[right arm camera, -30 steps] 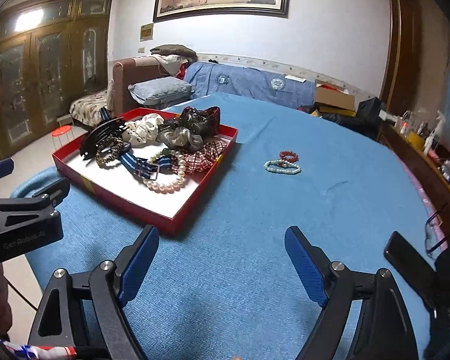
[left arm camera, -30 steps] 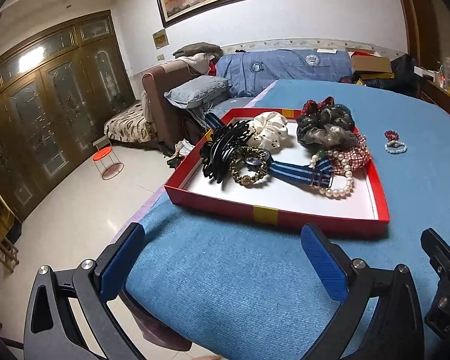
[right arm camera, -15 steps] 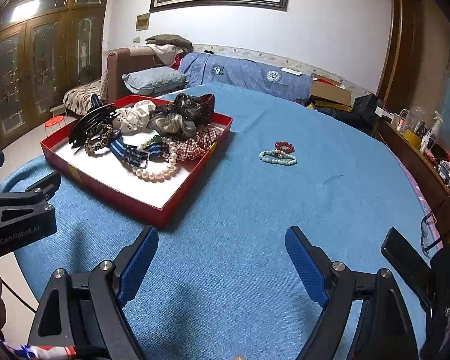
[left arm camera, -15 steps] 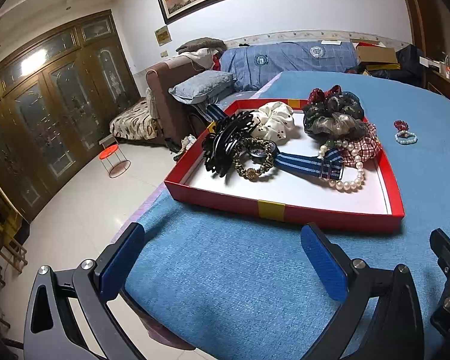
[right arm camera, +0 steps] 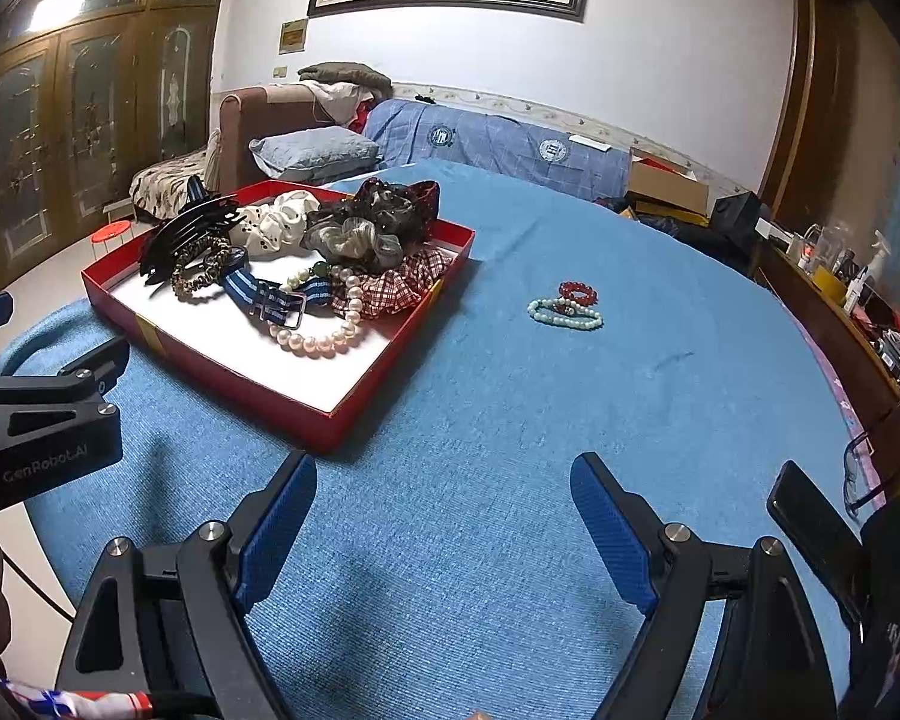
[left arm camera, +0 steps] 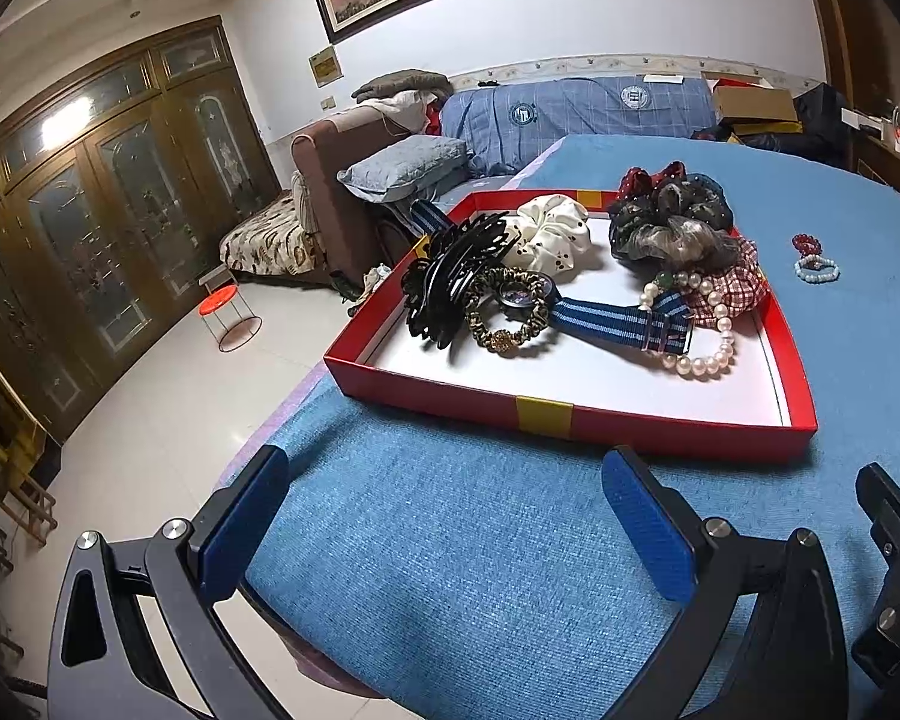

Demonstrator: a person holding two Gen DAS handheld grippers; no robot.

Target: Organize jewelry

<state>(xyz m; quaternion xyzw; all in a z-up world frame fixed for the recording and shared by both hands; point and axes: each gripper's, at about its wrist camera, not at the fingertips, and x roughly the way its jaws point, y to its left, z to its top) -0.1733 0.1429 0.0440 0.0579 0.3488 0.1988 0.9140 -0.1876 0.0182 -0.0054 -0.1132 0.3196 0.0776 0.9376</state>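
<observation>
A shallow red tray [left arm camera: 570, 417] [right arm camera: 222, 372] with a white floor sits on the blue tablecloth. It holds a black claw clip [left arm camera: 450, 276], a gold-black scrunchie [left arm camera: 504, 312], a watch on a blue striped strap [left arm camera: 618, 318], a pearl bracelet [left arm camera: 702, 360] [right arm camera: 318, 342], and white, dark and red-checked scrunchies. Outside the tray lie a pale green bead bracelet [right arm camera: 564, 315] [left arm camera: 816, 270] and a red bead bracelet [right arm camera: 579, 291], touching each other. My left gripper [left arm camera: 450, 522] stands open before the tray's near wall. My right gripper [right arm camera: 444, 528] is open over bare cloth, nothing between its fingers.
A dark phone [right arm camera: 810, 534] and eyeglasses [right arm camera: 870, 468] lie at the table's right edge. The table's left edge [left arm camera: 282, 414] drops to a tiled floor with a small red stool [left arm camera: 228, 315]. A sofa [left arm camera: 570, 114] and cluttered sideboard [right arm camera: 840, 282] stand behind.
Both views have tilted a little, so the tray and the bracelets sit slightly lower and nearer in frame. Both grippers stay open and empty.
</observation>
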